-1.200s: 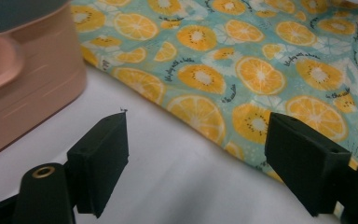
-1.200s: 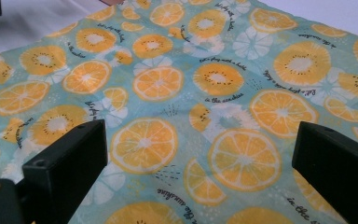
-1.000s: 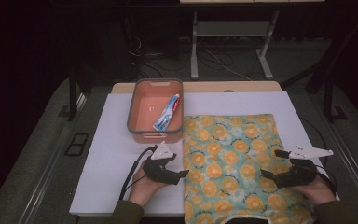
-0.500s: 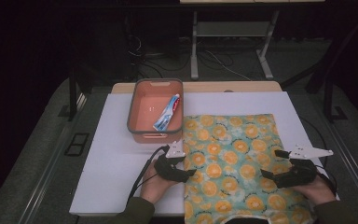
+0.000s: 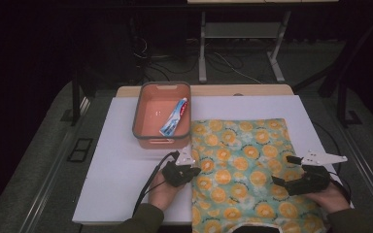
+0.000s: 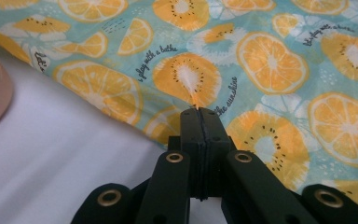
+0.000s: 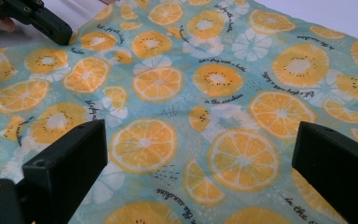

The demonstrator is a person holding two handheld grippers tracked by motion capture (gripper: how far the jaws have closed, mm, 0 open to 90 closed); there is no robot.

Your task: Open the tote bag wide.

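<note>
Left gripper [image 6: 199, 111] jaws have just been closing and now stand pressed together, a small pinch of the fruit-print cloth [image 5: 245, 170] peaking up between the tips. Right gripper [image 7: 200, 163] jaws stand wide apart, hovering over the cloth with nothing between them.

Big white board [image 5: 121, 170] covers the tabletop, flat and matte. The cloth lies on its half toward 3 o'clock: thin, soft, teal with orange and kiwi slices and small black script, roughly rectangular, mostly flat with faint wrinkles. Its long axis runs 12 to 6, far edge straight, near edge dropping over the board's edge at 6 by the person. The left gripper bites at the cloth's 9 o'clock edge; the right one sits near the 4 o'clock corner.

Salmon plastic bin [image 5: 148, 104] with a grey rim and rounded corners, at 11 from the cloth, just beside its far corner. Inside, a toothpaste tube [image 5: 174, 117], glossy white-blue-red, lying slantwise, about 1 to 7.
</note>
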